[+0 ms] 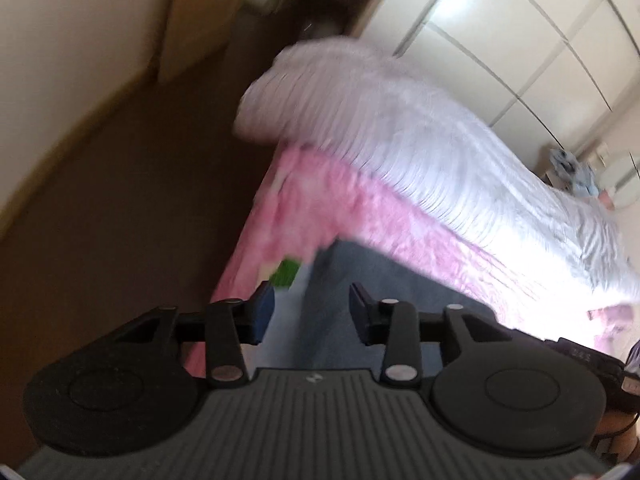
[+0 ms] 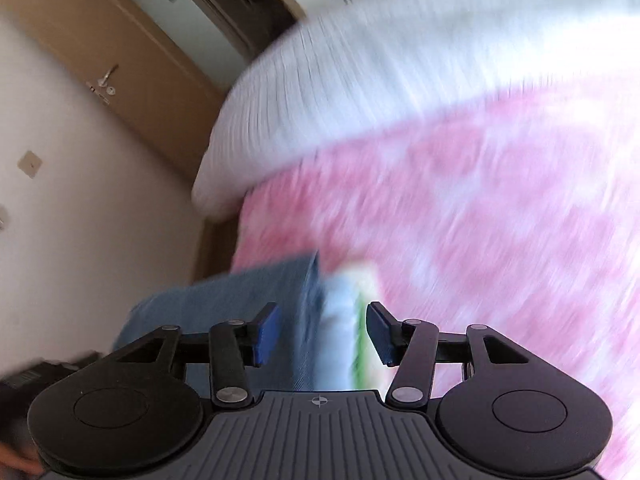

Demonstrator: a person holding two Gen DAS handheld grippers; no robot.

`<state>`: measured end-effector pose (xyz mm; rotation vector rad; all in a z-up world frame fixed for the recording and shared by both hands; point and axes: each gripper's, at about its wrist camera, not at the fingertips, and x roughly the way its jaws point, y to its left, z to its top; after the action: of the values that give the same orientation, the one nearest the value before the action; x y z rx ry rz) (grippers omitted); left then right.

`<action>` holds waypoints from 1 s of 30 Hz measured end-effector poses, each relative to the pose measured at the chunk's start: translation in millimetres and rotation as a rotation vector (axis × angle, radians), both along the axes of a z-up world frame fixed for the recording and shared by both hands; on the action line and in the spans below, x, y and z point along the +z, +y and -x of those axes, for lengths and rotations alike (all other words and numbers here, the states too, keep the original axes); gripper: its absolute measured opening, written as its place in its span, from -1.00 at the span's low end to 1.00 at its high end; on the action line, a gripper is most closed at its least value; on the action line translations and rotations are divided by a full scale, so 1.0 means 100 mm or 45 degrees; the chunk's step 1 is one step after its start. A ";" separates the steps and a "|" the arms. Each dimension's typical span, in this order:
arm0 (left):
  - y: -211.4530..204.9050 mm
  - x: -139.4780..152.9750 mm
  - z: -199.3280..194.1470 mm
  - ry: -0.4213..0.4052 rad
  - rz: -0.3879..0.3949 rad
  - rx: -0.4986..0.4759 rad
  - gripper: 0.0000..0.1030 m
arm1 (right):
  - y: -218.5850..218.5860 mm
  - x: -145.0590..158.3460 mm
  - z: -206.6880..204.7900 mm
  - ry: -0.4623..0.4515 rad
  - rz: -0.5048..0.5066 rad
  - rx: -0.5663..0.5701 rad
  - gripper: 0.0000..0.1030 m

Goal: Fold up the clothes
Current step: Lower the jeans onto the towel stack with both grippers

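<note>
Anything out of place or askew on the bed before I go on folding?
Nothing clearly wrong. The denim garment lies on the pink bedspread, below the white quilt. Both views are blurred, so small creases cannot be judged.

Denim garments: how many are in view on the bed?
1. The denim garment lies on the pink sheet at the bed's near edge, under both open grippers. Blur may hide others.

A bed (image 2: 500, 200) fills the right of the scene, with bare floor (image 1: 132, 208) along its left. A folded quilt (image 1: 420, 136) lies across the bed's far part. A denim garment (image 2: 248, 292) lies on the near left edge. A door (image 2: 112, 52) stands far left.
</note>
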<state>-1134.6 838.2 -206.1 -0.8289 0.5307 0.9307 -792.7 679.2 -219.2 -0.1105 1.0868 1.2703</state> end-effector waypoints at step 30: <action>-0.36 -0.17 -0.19 0.227 -0.234 -0.056 -0.61 | -0.10 -0.10 0.33 -0.172 -0.068 0.219 -0.62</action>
<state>-1115.5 802.3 -223.0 -0.5701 0.6054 1.0024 -825.8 669.4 -229.3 -0.2503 0.9416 1.4236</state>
